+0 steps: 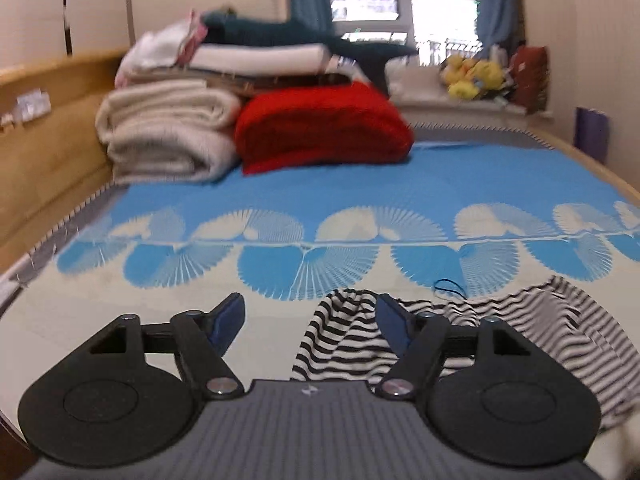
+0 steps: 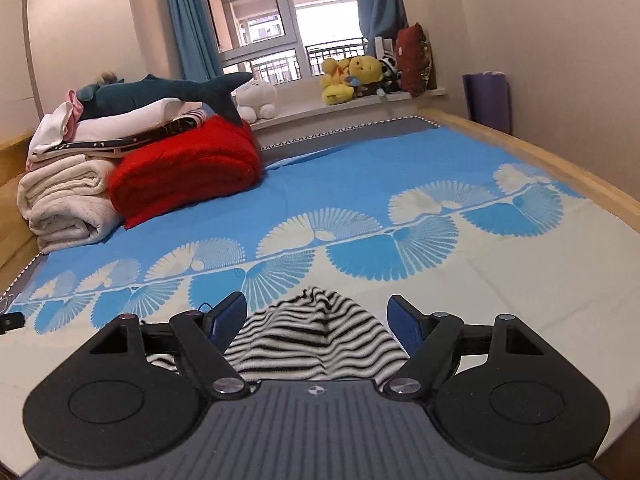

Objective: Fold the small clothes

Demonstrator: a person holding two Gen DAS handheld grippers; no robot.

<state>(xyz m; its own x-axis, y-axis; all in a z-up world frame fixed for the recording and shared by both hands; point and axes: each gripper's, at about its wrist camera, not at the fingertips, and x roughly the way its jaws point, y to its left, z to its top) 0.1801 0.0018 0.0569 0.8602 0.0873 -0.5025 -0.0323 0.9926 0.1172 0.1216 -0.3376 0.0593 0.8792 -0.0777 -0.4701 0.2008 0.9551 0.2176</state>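
Nearest to me, the left tool [image 1: 310,314] hangs over the near edge of the bed [image 1: 480,184], its blue pads spread wide and gripping nothing. The striped garment [image 1: 344,344] lies crumpled on the cream part of the bedspread, just below and beyond this tool; a bunched fold rises beside its right pad, but I cannot tell whether the cloth touches it. The rest of the garment spreads out toward the right edge of the bed.

The right tool [image 2: 318,316] is also released, its pads standing well apart. A peak of the striped garment [image 2: 312,332] rises between them, touching neither pad as far as I can see.

Beyond the garment, a band of blue and white fan shapes crosses the bedspread from side to side, then plain blue cloth runs on. At the far left corner, against the wooden headboard [image 1: 44,140], sits a rolled cream blanket [image 2: 68,204] with a folded red blanket [image 2: 188,168] touching it. Folded white linens are stacked above, topped by a plush shark [image 2: 160,92]. Farther still, yellow plush toys [image 2: 352,78] sit on the windowsill between blue curtains [image 2: 188,20].
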